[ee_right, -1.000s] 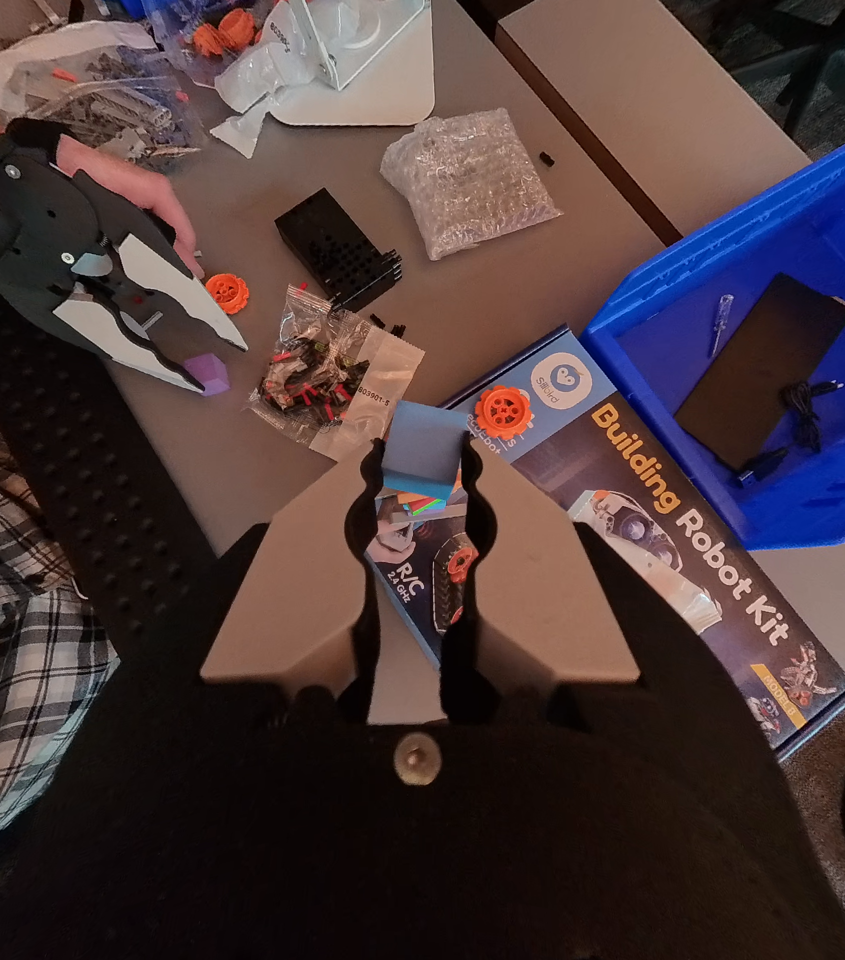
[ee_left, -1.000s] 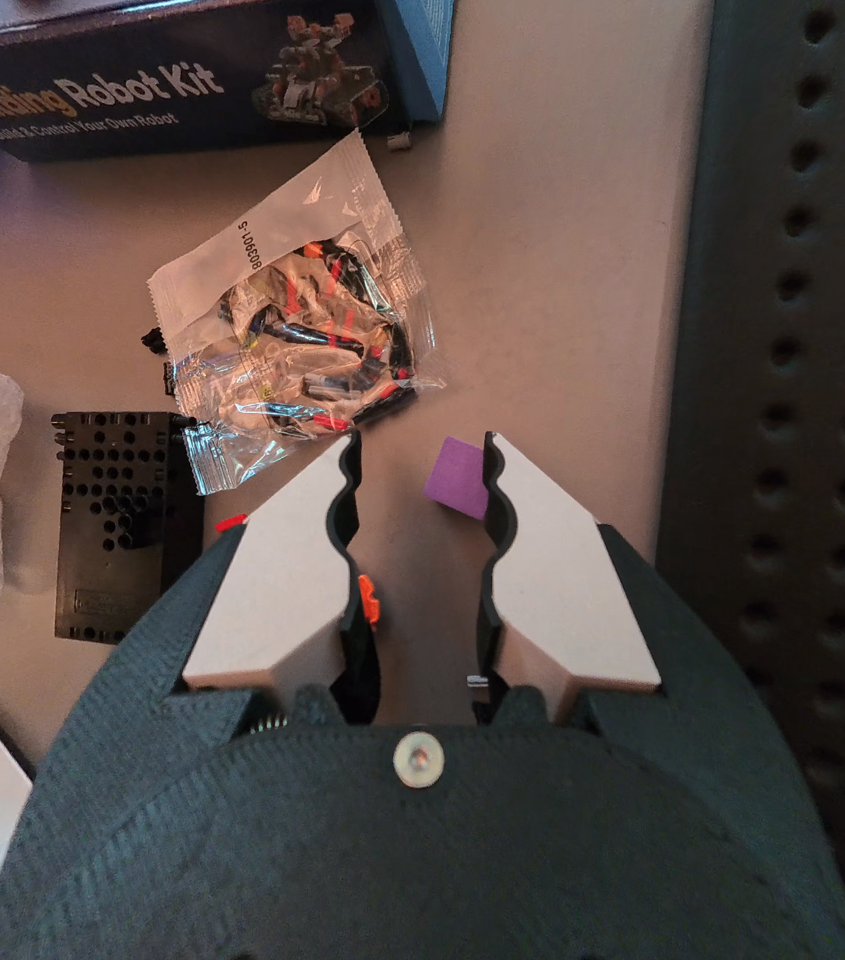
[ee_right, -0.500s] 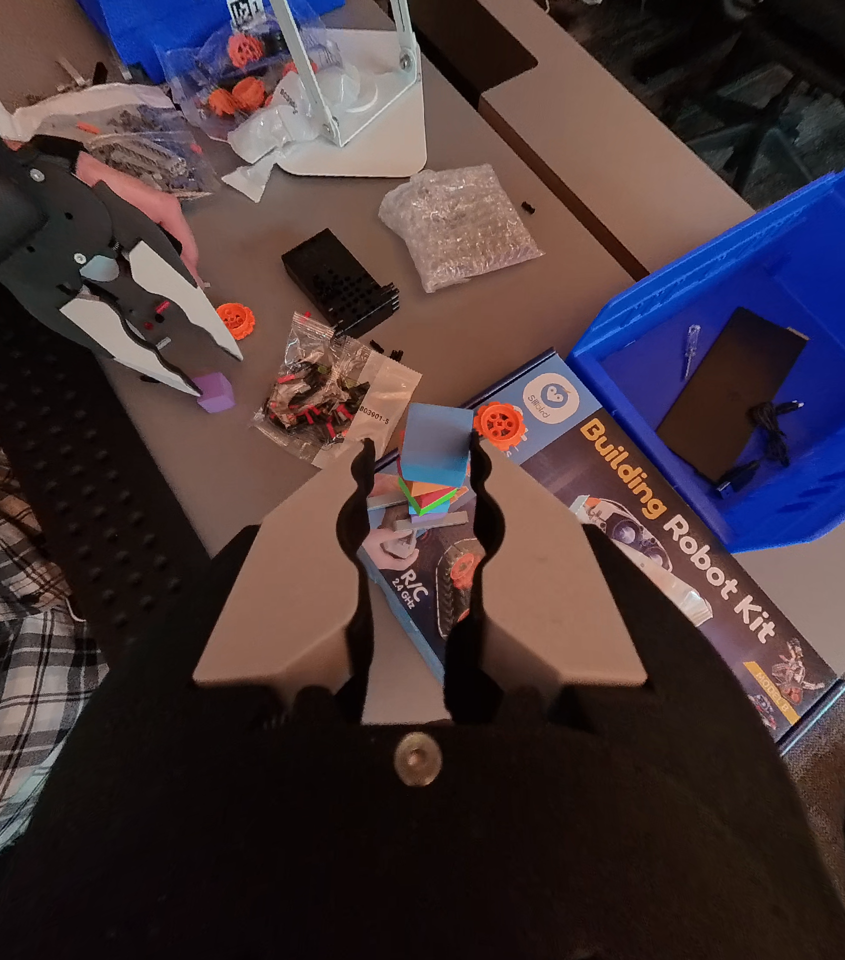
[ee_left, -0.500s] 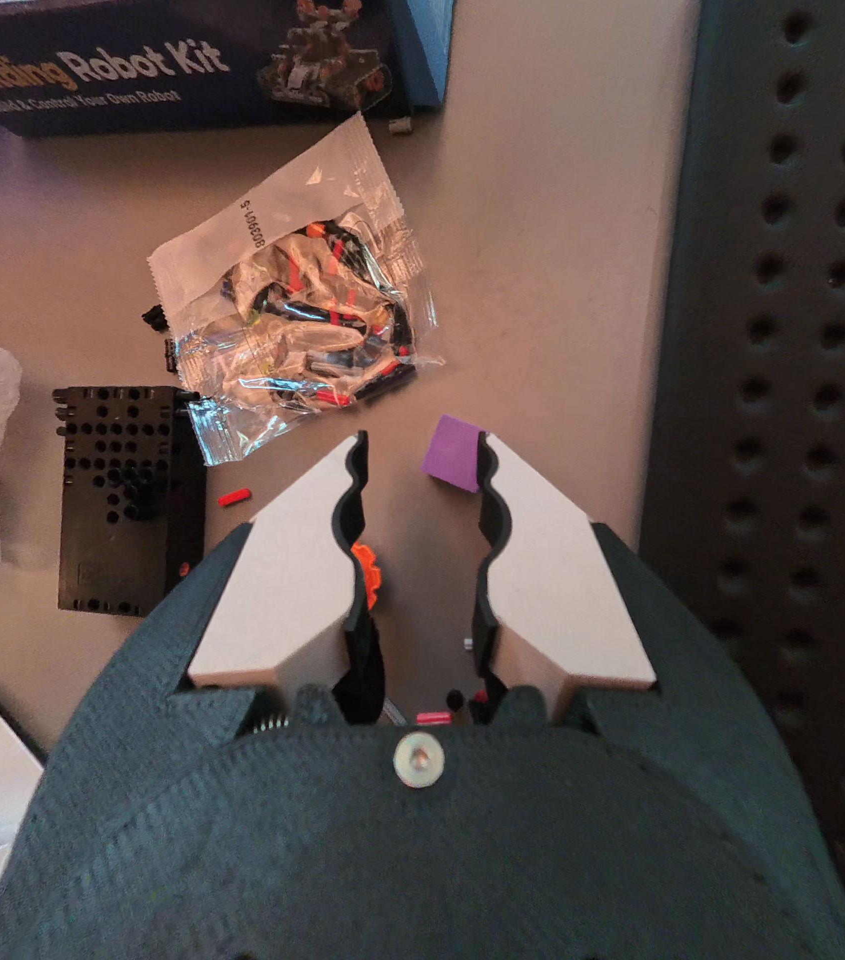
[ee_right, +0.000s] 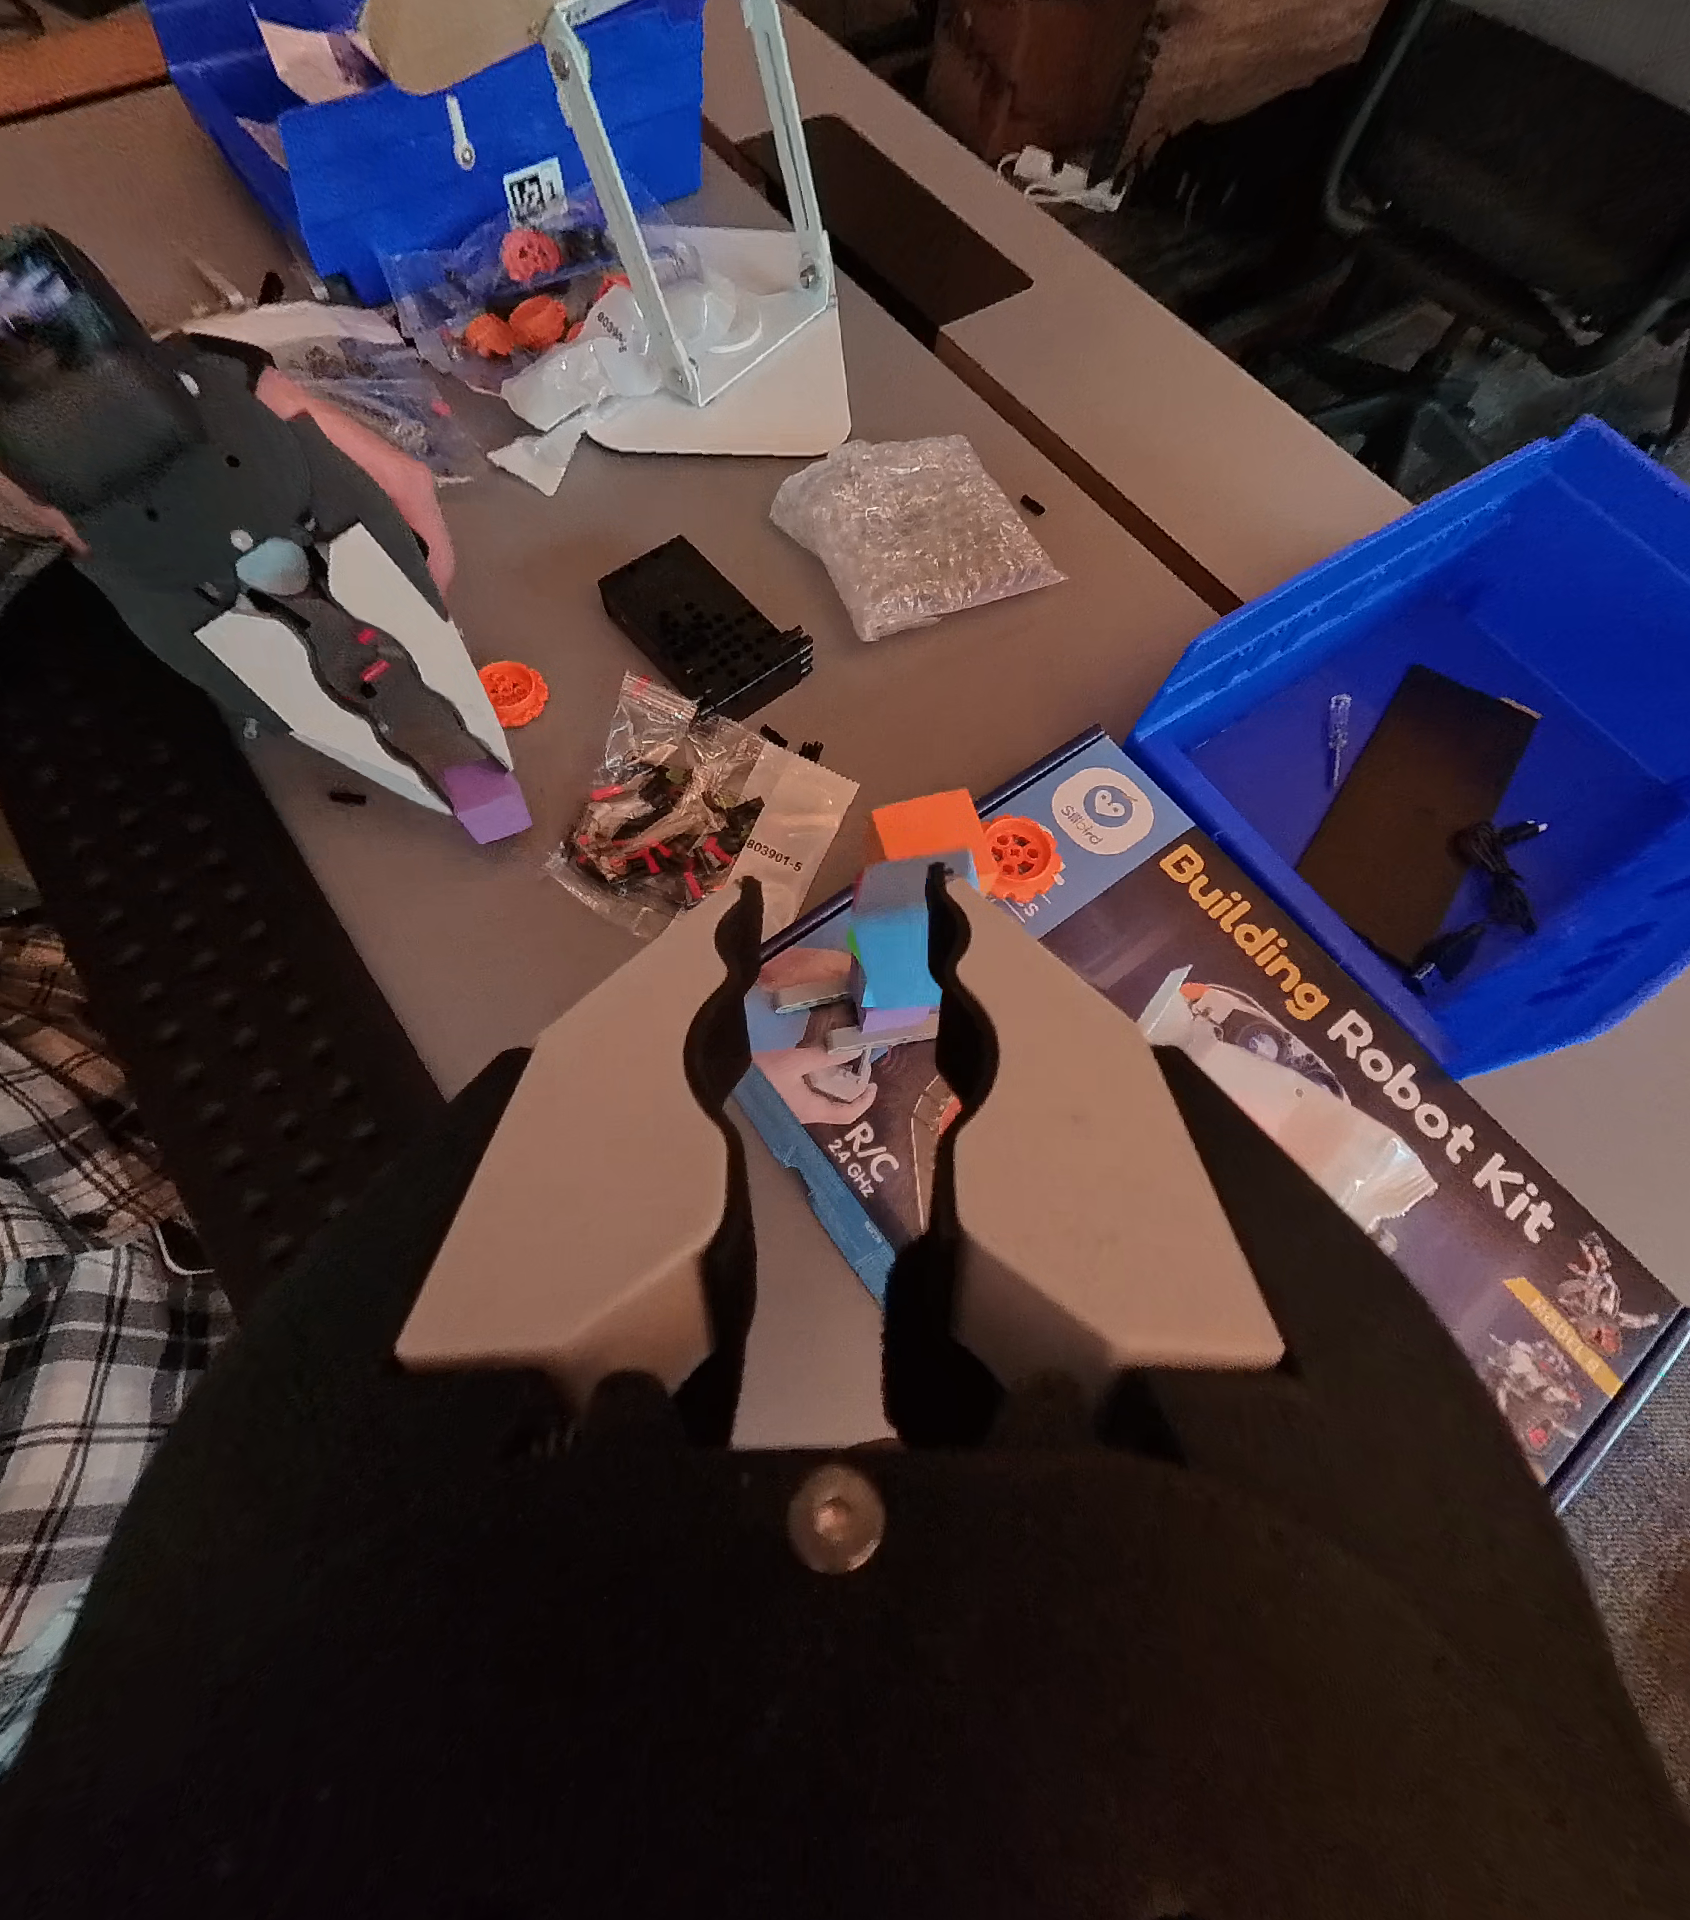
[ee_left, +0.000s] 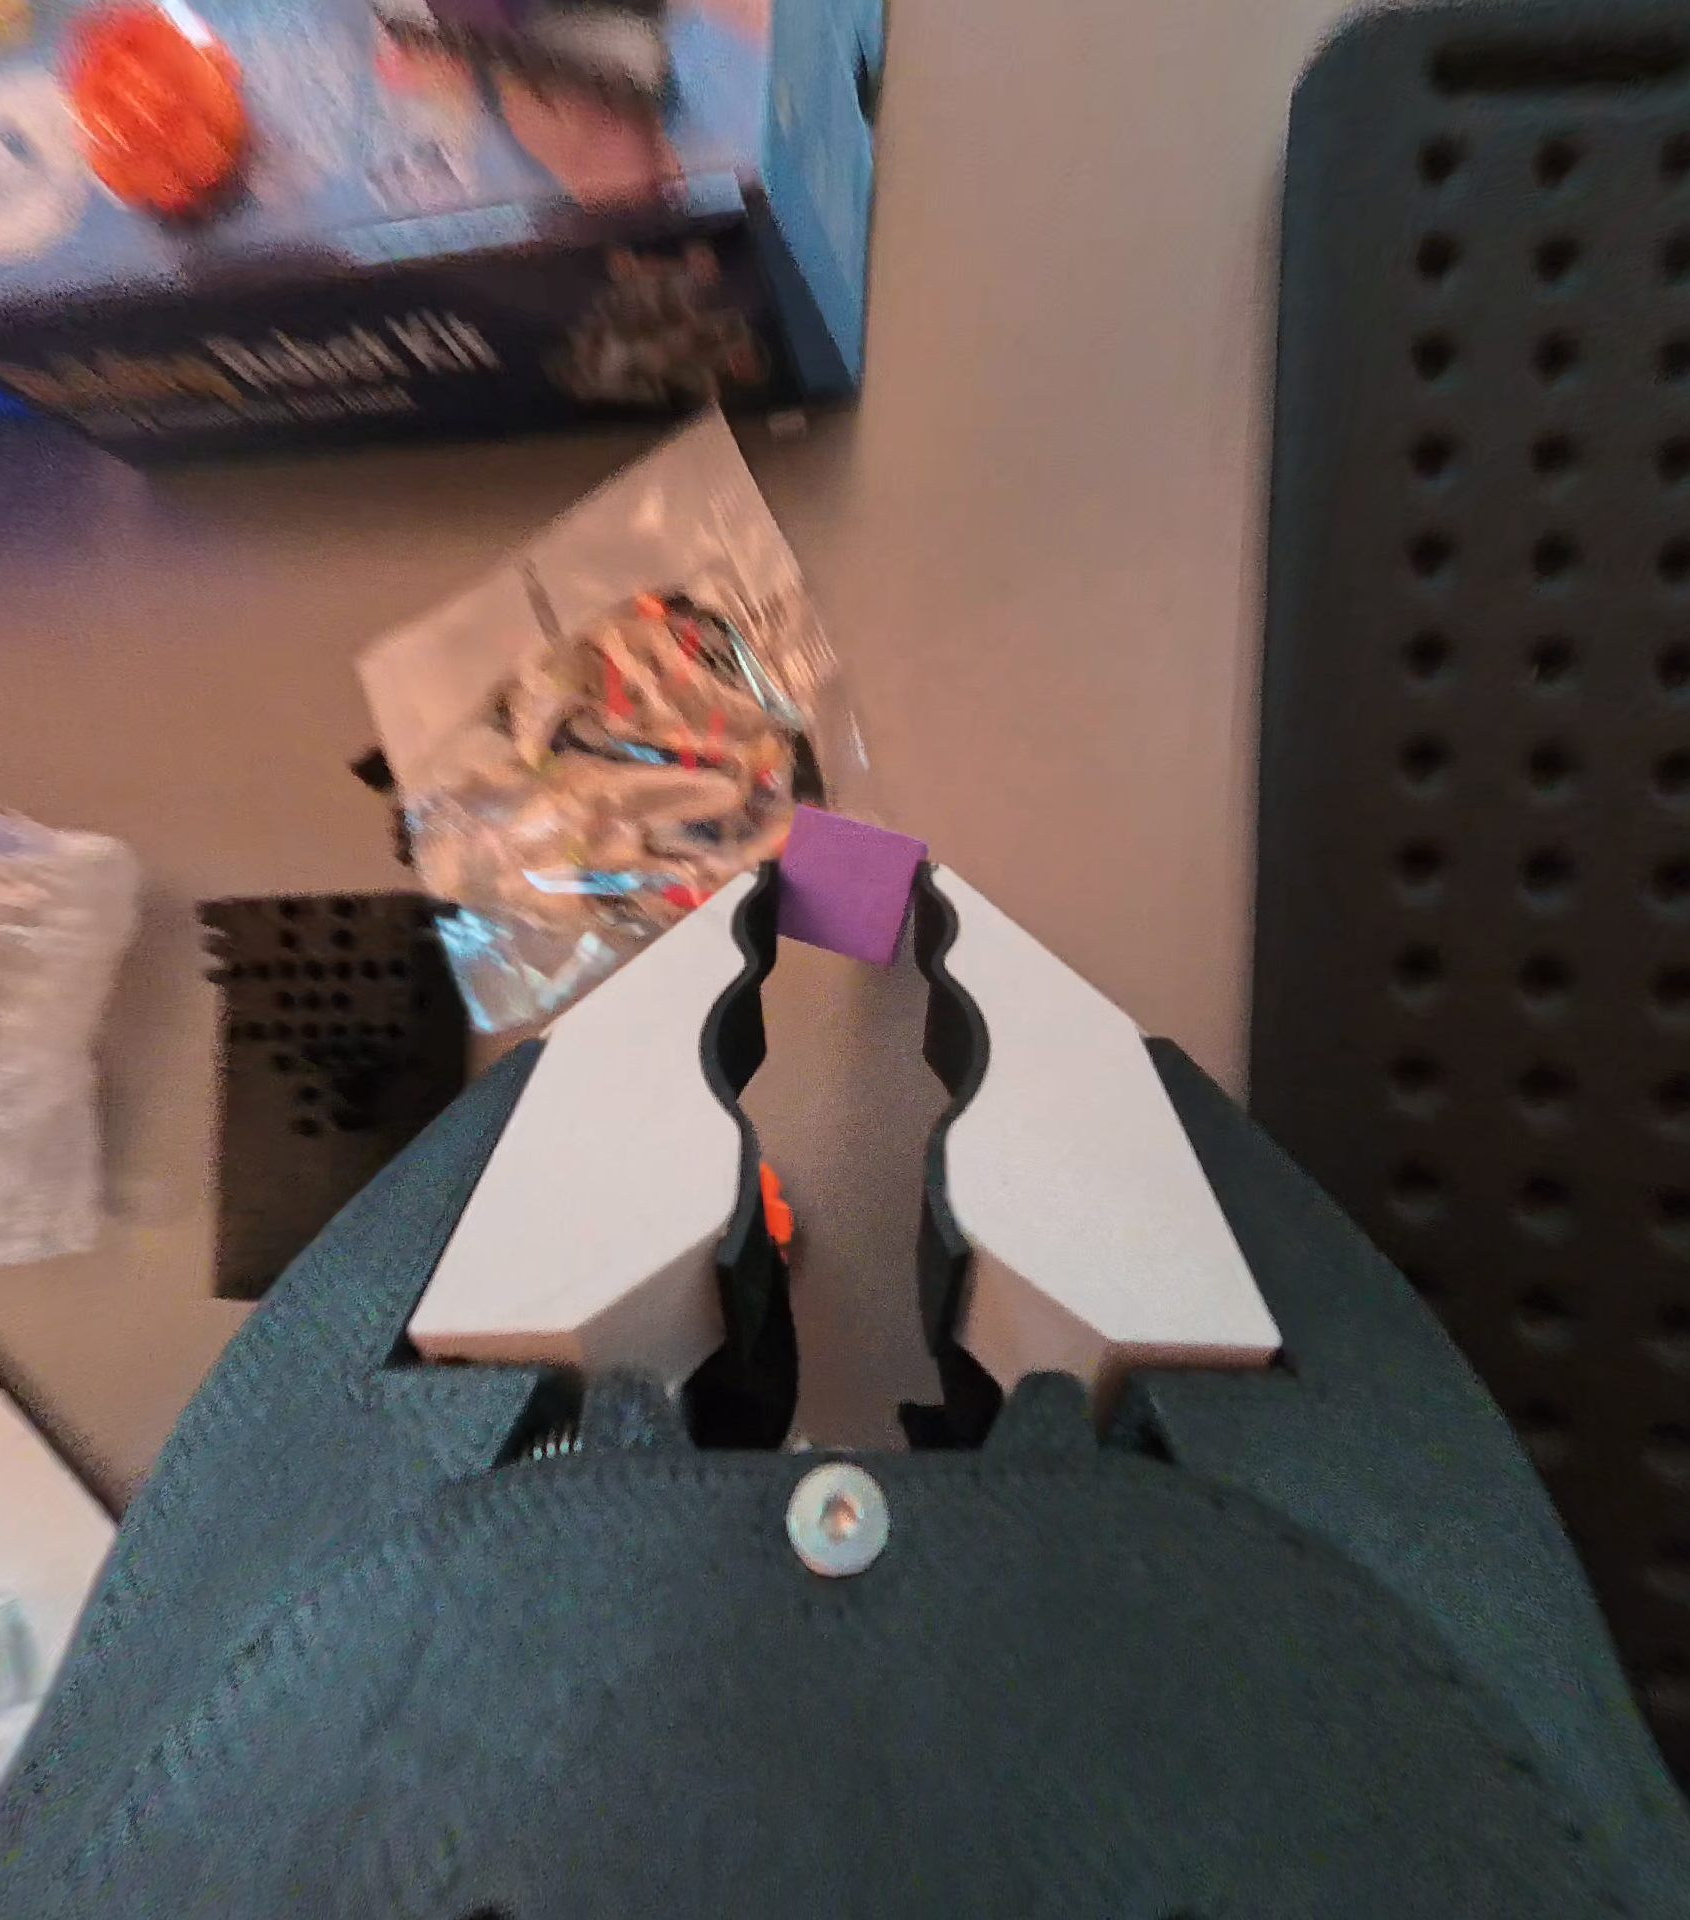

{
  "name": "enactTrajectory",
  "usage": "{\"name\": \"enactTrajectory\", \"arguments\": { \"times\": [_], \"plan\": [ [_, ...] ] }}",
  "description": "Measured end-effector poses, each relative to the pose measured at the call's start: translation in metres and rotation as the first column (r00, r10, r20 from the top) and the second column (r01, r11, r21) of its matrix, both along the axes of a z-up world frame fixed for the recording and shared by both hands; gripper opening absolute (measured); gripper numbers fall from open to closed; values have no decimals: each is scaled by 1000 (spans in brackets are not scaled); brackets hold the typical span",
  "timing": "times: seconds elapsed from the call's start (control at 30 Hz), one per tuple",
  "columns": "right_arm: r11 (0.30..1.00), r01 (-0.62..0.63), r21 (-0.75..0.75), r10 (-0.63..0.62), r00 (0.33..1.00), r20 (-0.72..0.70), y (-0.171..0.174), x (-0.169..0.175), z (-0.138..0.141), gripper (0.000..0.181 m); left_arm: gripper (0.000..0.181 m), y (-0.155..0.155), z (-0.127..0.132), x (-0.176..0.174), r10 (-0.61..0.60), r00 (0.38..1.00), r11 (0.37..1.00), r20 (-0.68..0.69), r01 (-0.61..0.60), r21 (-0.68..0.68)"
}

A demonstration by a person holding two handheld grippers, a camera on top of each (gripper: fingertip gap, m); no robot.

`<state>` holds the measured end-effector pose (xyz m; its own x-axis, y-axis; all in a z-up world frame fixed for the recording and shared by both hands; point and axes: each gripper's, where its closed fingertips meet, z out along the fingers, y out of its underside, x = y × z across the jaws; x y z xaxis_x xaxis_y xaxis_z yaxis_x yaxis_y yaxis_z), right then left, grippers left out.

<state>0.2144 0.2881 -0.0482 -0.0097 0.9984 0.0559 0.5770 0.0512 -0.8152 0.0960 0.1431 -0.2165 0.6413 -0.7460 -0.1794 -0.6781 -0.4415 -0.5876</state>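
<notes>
My left gripper [ee_left: 843, 878] is shut on a small purple cube [ee_left: 846, 894], pinched at the fingertips. The right wrist view shows it at the left [ee_right: 467, 774], with the purple cube [ee_right: 488, 808] just over the table [ee_right: 1080, 343]. My right gripper [ee_right: 841, 883] is open and empty. It hovers above a stack of coloured cubes [ee_right: 893, 956] on a robot kit box [ee_right: 1340, 1091]. An orange cube [ee_right: 924, 821] is at the stack's far end. The stack looks tilted and blurred.
A clear bag of small parts [ee_right: 685, 810], a black perforated block [ee_right: 706, 634], an orange wheel [ee_right: 512, 694] and a bubble-wrap bundle [ee_right: 914, 530] lie on the table. A blue bin [ee_right: 1599, 582] stands to the right. A black perforated mat [ee_left: 1547, 727] runs along the near edge. Tip to tip, the grippers are about 25 cm apart.
My left gripper moved over the purple cube, shut on it and rose a little. My right gripper drew back upward from the cube stack, whose orange cube now shows.
</notes>
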Motion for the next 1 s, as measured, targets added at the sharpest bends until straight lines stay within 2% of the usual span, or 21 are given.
{"name": "enactTrajectory", "arguments": {
  "times": [0.2,0.33,0.43,0.57,0.73,1.0],
  "plan": [
    [999,40,-23,-41,997,-65,-2,20,-1,29,24,58,113,32,-39,992,966,120,7,257],
    [995,59,-75,-65,995,-80,1,30,-13,28,24,101,154,57,-98,988,945,118,56,322],
    [991,58,-117,-68,995,-76,-2,34,-30,29,24,136,167,68,-106,989,937,106,64,343],
    [987,63,-150,-70,997,-42,-7,38,-56,29,25,164,164,85,-142,986,948,89,109,299],
    [983,53,-173,-62,997,-46,-12,41,-67,28,25,172,156,95,-172,983,962,65,153,225],
    [983,46,-179,-58,996,-64,-11,43,-65,27,24,177,156,94,-170,984,965,57,154,214]
  ]
}}
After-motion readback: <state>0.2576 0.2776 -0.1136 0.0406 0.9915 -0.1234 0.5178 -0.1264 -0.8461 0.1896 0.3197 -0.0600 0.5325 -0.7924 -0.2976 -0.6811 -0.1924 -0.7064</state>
